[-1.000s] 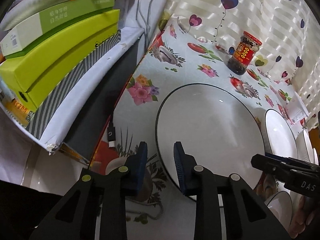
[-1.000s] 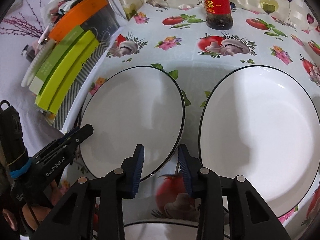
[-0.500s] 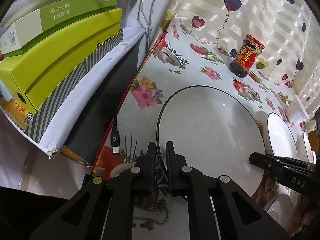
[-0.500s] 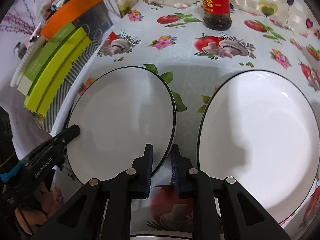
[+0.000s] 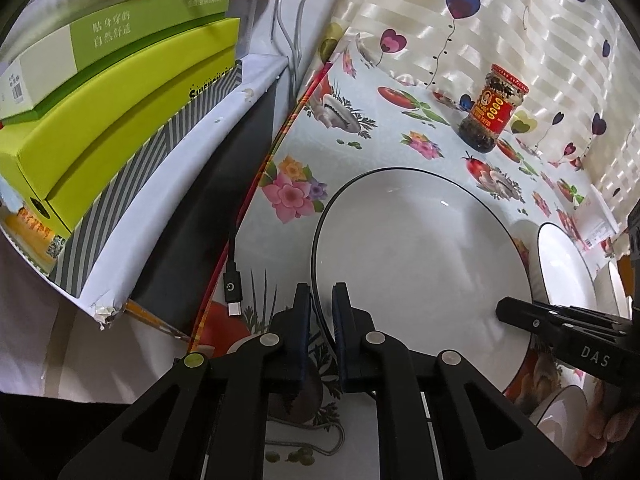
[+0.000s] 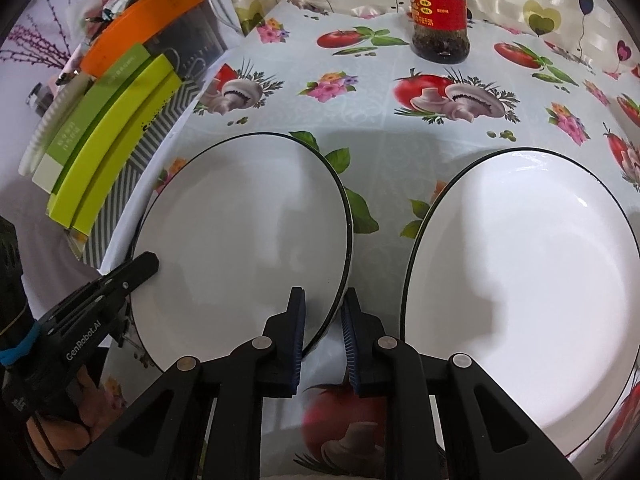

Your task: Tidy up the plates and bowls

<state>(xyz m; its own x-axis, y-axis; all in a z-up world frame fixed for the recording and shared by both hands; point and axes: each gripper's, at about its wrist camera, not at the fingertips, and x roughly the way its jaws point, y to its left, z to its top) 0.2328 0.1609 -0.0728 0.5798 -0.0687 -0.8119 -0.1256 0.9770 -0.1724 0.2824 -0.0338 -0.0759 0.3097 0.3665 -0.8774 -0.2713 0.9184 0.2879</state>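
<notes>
My left claw (image 5: 320, 316) is clamped narrow on the near-left rim of a large round white ceramic plate with a thin black edge line (image 5: 420, 264), 1 pad above the rim and 1 below. My right claw (image 6: 323, 326) pinches the same plate (image 6: 244, 236) at its near-right rim, so 2 claws hold 1 plate over the flower-and-tomato printed table (image 6: 400, 120). Just right of it lies a 2nd matching black-rimmed white plate (image 6: 524, 292), flat on the table and apart from the 1st. From the left wrist view, 1 small white black-rimmed bowl (image 5: 560, 412) sits near the lower right. Further back stands 1 glass jar of dark sauce with a red label (image 6: 439, 12), upright. At the left edge, 1 black USB cable plug (image 5: 233, 292) hangs beside a stack of 3 green boxes (image 5: 104, 120).
</notes>
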